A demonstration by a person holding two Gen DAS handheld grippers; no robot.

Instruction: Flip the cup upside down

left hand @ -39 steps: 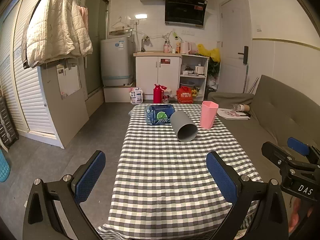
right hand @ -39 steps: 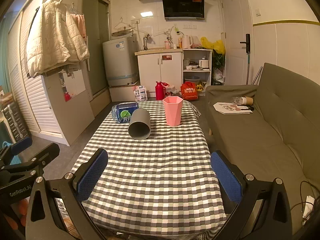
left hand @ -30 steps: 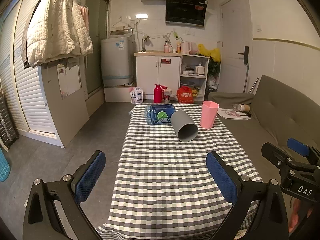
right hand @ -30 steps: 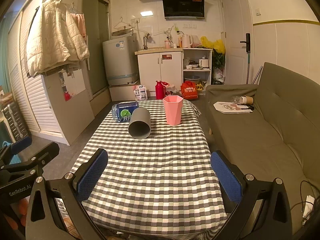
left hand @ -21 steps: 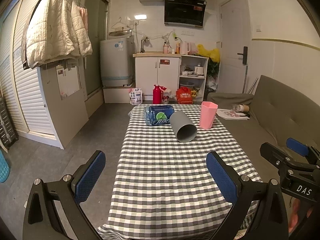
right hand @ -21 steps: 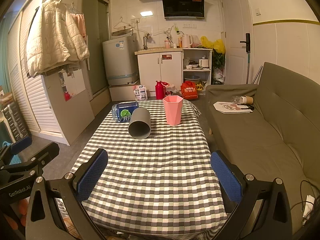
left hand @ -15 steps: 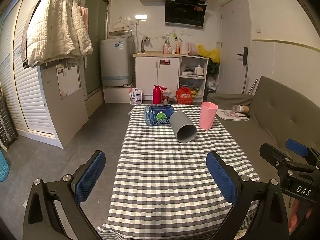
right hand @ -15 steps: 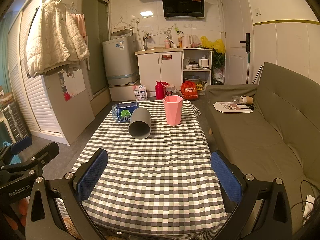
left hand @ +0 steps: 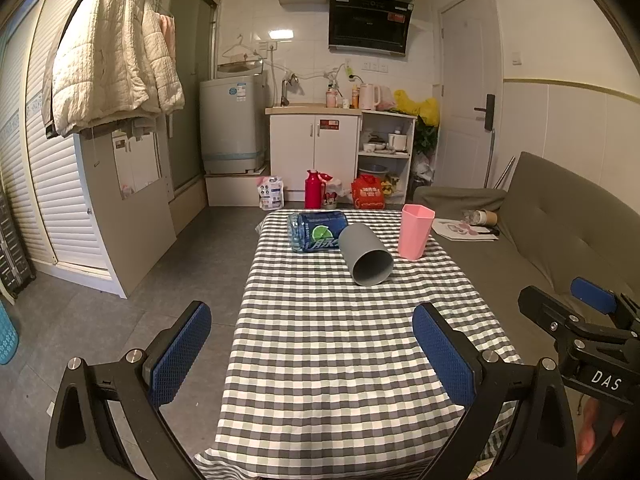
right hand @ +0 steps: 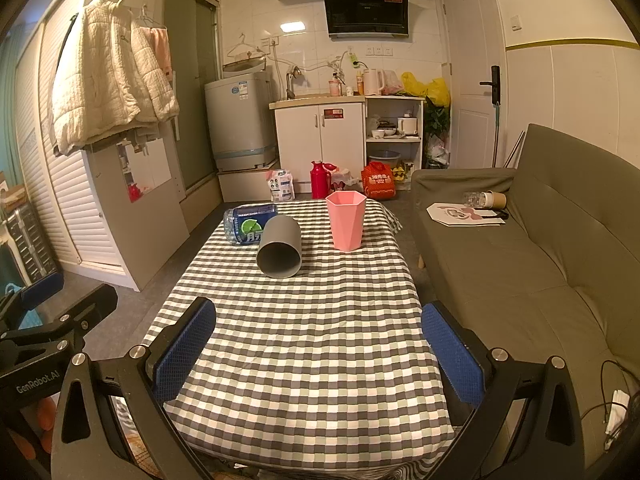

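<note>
A grey cup (left hand: 366, 255) lies on its side on the checked tablecloth (left hand: 340, 340), its open mouth facing me; it also shows in the right wrist view (right hand: 279, 247). A pink faceted cup (left hand: 416, 232) stands upright, mouth up, to the right of it, also in the right wrist view (right hand: 346, 220). My left gripper (left hand: 312, 354) is open and empty over the near end of the table, far from both cups. My right gripper (right hand: 318, 354) is open and empty, also at the near end.
A blue water bottle (left hand: 316, 232) lies on its side touching the grey cup's far left. A grey sofa (right hand: 540, 240) runs along the table's right side. The floor (left hand: 180, 280) drops off left of the table. Kitchen cabinets (left hand: 314, 152) stand beyond.
</note>
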